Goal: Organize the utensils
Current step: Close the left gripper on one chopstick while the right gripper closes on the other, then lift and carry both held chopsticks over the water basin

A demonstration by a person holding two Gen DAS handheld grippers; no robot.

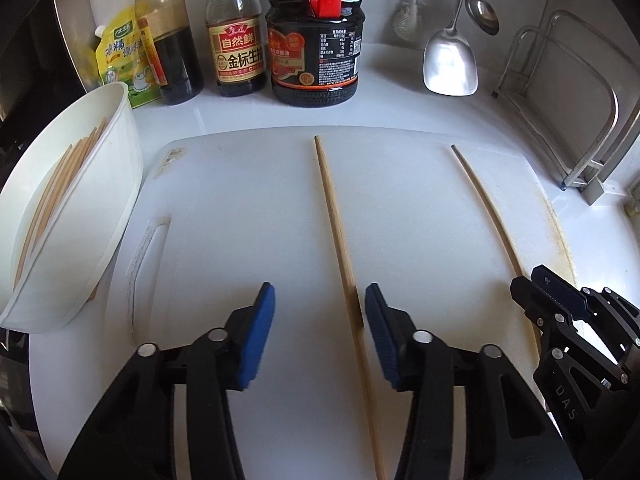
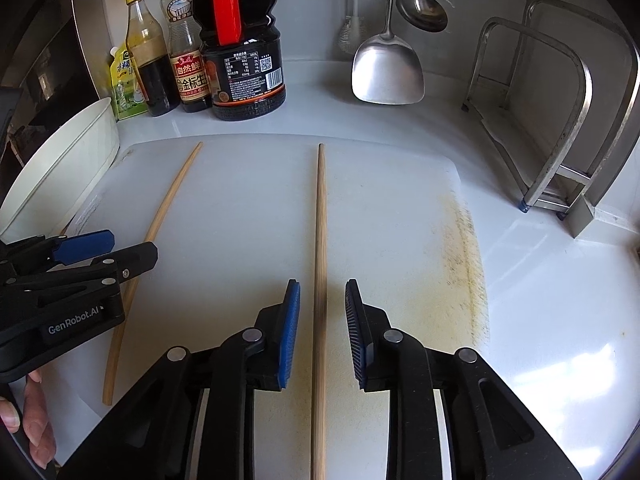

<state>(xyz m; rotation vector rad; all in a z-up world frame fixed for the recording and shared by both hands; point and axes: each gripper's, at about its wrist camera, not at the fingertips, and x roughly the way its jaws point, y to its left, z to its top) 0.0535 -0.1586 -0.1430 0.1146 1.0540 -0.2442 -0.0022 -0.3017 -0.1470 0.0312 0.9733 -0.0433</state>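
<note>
Straddling chopsticks, both grippers open.
Left gripper (image 1: 320, 328) spans left chopstick (image 1: 340, 260); right gripper (image 2: 320, 328) spans right chopstick (image 2: 320, 260), fingers apart, neither gripping.

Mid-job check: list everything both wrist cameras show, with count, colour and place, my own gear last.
chopsticks: two loose, tan, on the board, one between each gripper's fingers; more in the bowl
bowl: one, white, tilted at board's left edge
board: one, white, stained on right
bottles: three, dark sauces, back left
pouch: one, yellow-green, behind bowl
spatula: one, steel, at back wall
ladle: one, steel, hanging
rack: one, steel, right
left hand-held gripper: black, blue pads, open
right hand-held gripper: same, open
</note>
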